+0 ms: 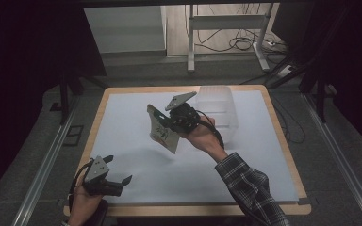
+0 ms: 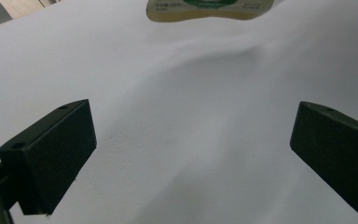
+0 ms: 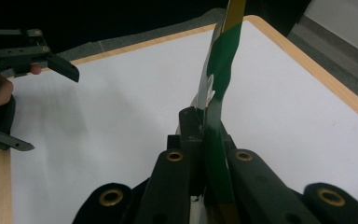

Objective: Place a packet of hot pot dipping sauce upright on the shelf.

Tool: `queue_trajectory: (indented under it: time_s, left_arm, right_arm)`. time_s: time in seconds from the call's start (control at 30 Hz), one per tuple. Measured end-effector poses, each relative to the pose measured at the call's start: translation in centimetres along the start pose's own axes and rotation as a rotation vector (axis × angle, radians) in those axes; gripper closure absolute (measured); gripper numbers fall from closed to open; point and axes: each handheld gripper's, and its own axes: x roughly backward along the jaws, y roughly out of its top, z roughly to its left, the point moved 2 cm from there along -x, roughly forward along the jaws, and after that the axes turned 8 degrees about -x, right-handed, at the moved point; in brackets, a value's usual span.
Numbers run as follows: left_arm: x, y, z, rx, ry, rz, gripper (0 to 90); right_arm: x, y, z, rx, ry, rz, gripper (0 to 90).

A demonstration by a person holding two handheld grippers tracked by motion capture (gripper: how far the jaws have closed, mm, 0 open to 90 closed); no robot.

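In the middle of the high view the right gripper (image 1: 168, 123) pinches a flat, flexible pouch (image 1: 163, 133) — cream with green print — and holds it in the air above the white sheet (image 1: 136, 155) covering the wood-edged table (image 1: 278, 122). In the right gripper view the pouch (image 3: 218, 84) stands edge-on, thin and slightly bent, clamped between the black jaws. At lower left the left gripper (image 1: 118, 180) sits with its jaws spread wide, holding nothing. Just behind the right hand stands a translucent plastic bin (image 1: 219, 110) — I cannot tell what it holds.
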Motion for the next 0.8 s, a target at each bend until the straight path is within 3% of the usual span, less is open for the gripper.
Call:
queue_trajectory:
  time_s: [0.5, 0.8]
  left_arm:
    - [0.0, 0.0, 0.0, 0.000, -0.001, 0.000, 0.1]
    - [0.0, 0.0, 0.0, 0.001, -0.001, -0.002, 0.1]
  right_arm:
    - [1.9, 1.4, -2.7, 0.000, -0.047, -0.024, 89.3]
    - [3.6, 2.4, -5.6, -0.019, -0.079, -0.061, 89.3]
